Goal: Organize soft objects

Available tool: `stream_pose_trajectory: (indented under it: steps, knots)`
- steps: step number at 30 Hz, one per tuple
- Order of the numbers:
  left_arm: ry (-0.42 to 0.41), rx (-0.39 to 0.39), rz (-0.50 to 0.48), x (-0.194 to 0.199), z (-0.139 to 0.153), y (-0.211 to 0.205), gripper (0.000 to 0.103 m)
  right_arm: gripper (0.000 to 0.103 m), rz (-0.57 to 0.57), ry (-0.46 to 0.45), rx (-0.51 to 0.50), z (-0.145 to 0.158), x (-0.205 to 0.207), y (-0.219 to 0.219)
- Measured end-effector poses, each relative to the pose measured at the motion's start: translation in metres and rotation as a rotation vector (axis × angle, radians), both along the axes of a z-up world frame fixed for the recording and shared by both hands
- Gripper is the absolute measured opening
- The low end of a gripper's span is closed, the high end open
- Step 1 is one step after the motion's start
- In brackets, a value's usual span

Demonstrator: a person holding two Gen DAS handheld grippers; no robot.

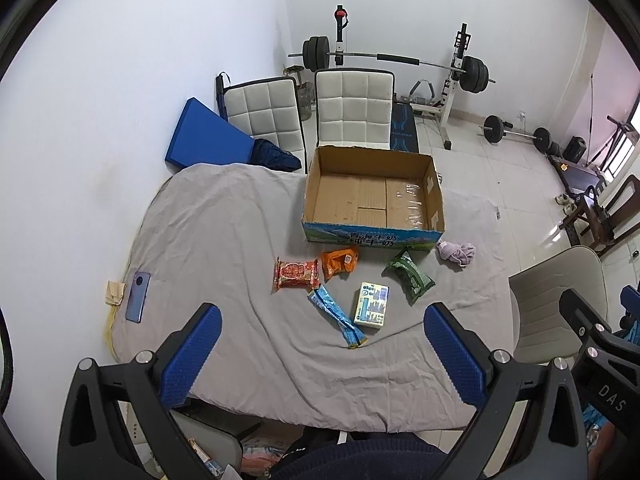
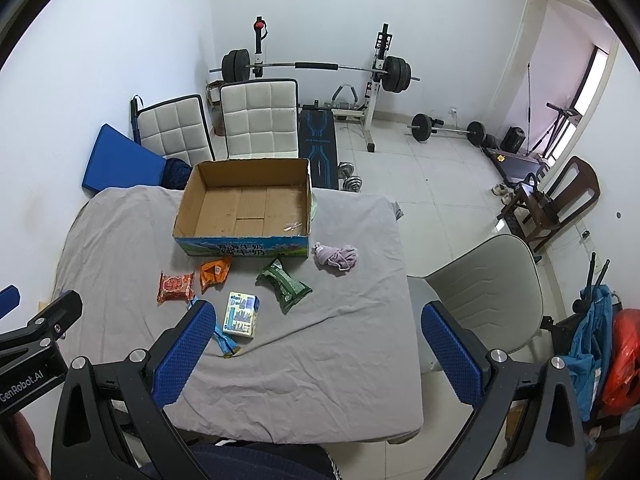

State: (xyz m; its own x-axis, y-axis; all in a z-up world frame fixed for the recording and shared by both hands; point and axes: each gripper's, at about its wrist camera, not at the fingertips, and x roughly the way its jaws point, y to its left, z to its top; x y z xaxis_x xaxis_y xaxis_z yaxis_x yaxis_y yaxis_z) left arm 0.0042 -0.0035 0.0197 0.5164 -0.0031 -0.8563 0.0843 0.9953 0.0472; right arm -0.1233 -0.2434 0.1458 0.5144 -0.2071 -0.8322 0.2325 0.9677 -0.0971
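An empty cardboard box (image 1: 436, 196) (image 2: 188, 200) stands at the far side of the grey-covered table (image 1: 224, 232) (image 2: 340, 320). In front of it lie a red packet (image 1: 296, 274) (image 2: 175, 286), an orange packet (image 1: 339, 263) (image 2: 215, 272), a green packet (image 1: 409, 276) (image 2: 285, 284), a long blue packet (image 1: 336, 316) (image 2: 225, 340), a white carton (image 1: 372, 309) (image 2: 241, 314) and a crumpled lilac cloth (image 1: 456, 253) (image 2: 336, 257). My left gripper (image 1: 322, 330) and right gripper (image 2: 316, 328) hover open above the table's near edge, holding nothing.
A phone (image 1: 138, 297) lies at the table's left edge. Two white chairs (image 1: 352, 110) (image 2: 260, 120) stand behind the box, a beige chair (image 1: 556, 300) (image 2: 492, 292) to the right. A barbell rack (image 1: 400, 60) (image 2: 320, 66) and weights fill the back of the room.
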Motion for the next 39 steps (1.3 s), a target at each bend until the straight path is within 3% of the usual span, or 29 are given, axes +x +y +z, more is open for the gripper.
stream_pose_trajectory:
  steps: [39]
  knots:
    - [-0.047, -0.007, 0.008, 0.0000, 0.0060, 0.0000, 0.103, 0.103, 0.013, -0.059, -0.006, 0.0039, 0.0042, 0.0031]
